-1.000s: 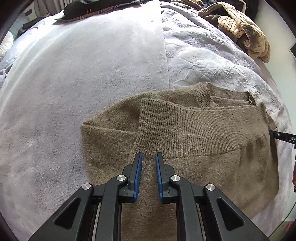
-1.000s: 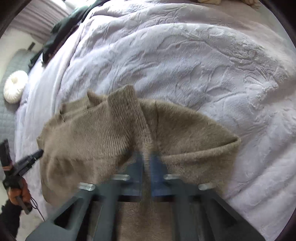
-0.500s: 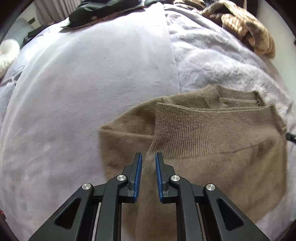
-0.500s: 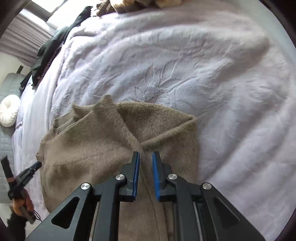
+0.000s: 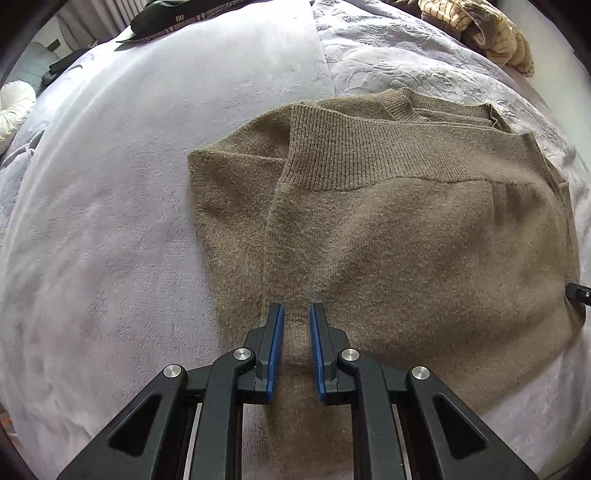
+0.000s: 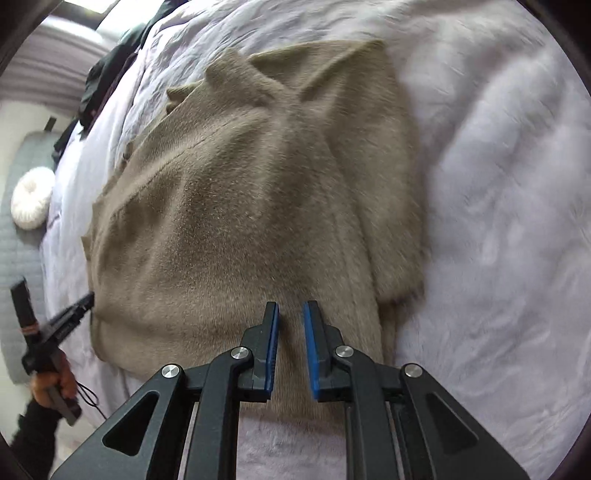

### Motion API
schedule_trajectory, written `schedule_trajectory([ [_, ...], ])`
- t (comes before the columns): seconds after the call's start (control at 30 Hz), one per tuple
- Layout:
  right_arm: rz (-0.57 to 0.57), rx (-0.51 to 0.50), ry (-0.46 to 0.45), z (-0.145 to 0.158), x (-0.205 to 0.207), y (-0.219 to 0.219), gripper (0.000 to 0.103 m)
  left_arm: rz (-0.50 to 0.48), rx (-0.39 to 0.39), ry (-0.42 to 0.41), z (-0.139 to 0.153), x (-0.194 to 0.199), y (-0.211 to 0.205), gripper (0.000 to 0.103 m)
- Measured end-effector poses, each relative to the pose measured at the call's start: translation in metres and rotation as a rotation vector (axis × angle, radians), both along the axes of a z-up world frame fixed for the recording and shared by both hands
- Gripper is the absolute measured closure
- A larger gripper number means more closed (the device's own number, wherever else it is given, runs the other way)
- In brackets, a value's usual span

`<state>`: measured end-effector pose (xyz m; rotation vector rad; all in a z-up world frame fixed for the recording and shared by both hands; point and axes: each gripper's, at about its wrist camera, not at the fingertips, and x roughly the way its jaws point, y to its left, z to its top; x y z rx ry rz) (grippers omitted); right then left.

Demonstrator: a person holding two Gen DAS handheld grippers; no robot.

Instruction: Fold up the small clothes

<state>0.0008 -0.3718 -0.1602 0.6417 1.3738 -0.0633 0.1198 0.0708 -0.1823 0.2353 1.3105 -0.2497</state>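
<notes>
A brown knit sweater (image 5: 406, 229) lies folded on the lilac bed cover (image 5: 110, 221), its ribbed hem (image 5: 369, 155) turned up over the body. My left gripper (image 5: 296, 314) hovers over the sweater's near left part, jaws a little apart, nothing between them. In the right wrist view the same sweater (image 6: 240, 206) fills the middle. My right gripper (image 6: 291, 312) is over its near edge, jaws a little apart and empty. The left gripper (image 6: 79, 306) shows at the sweater's left edge there.
A tan patterned garment (image 5: 491, 33) lies at the far right of the bed. Dark clothes (image 5: 177, 18) lie at the far edge. A white round cushion (image 6: 31, 203) sits on a grey seat to the left.
Both grippers have pulled back toward the near edge of the sweater, which now lies flatter. The right view has swung and moved closer over the cloth.
</notes>
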Motion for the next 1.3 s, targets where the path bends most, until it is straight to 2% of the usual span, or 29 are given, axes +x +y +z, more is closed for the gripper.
schedule_trajectory([
  [0.17, -0.021, -0.002, 0.014, 0.009, -0.012, -0.009, 0.087, 0.020, -0.008, 0.008, 0.004, -0.001, -0.002, 0.087],
  [0.23, -0.031, 0.000, 0.011, 0.016, -0.016, -0.008, 0.083, 0.026, -0.012, 0.010, 0.007, -0.002, -0.003, 0.087],
  [0.3, -0.038, -0.001, 0.006, 0.019, -0.017, 0.000, 0.074, 0.029, -0.016, 0.010, 0.010, -0.008, 0.000, 0.087],
  [0.33, -0.040, -0.002, 0.005, 0.021, -0.020, 0.001, 0.061, 0.029, -0.018, 0.010, 0.012, -0.010, -0.001, 0.087],
  [0.4, -0.041, -0.002, 0.000, 0.023, -0.017, 0.008, 0.052, 0.030, -0.021, 0.011, 0.016, -0.015, -0.001, 0.086],
  [0.53, -0.036, 0.011, 0.002, 0.029, -0.020, 0.018, 0.051, 0.036, -0.034, 0.021, 0.021, -0.024, -0.004, 0.087],
  [0.67, -0.029, 0.031, 0.013, 0.032, -0.025, 0.031, 0.044, 0.044, -0.040, 0.031, 0.028, -0.036, 0.002, 0.086],
  [0.73, -0.024, 0.038, 0.013, 0.034, -0.027, 0.038, 0.044, 0.052, -0.040, 0.046, 0.030, -0.042, 0.004, 0.086],
  [0.77, -0.022, 0.041, 0.012, 0.036, -0.029, 0.041, 0.044, 0.054, -0.039, 0.053, 0.031, -0.047, 0.004, 0.082],
  [0.8, -0.021, 0.043, 0.011, 0.037, -0.030, 0.043, 0.044, 0.054, -0.037, 0.054, 0.032, -0.049, 0.004, 0.070],
  [0.83, -0.021, 0.045, 0.009, 0.039, -0.031, 0.046, 0.044, 0.057, -0.034, 0.047, 0.034, -0.053, 0.003, 0.026],
  [0.87, -0.023, 0.047, 0.006, 0.041, -0.033, 0.048, 0.044, 0.064, -0.030, 0.026, 0.038, -0.058, 0.005, 0.000],
  [0.93, -0.026, 0.051, 0.001, 0.044, -0.036, 0.050, 0.042, 0.064, -0.035, -0.035, 0.048, -0.070, 0.006, 0.000],
  [1.07, -0.026, 0.051, -0.005, 0.048, -0.040, 0.054, 0.038, 0.076, -0.038, -0.036, 0.054, -0.082, 0.009, 0.000],
  [1.3, -0.010, 0.053, 0.001, 0.053, -0.044, 0.068, 0.038, 0.185, -0.017, -0.037, 0.054, -0.085, 0.027, 0.000],
])
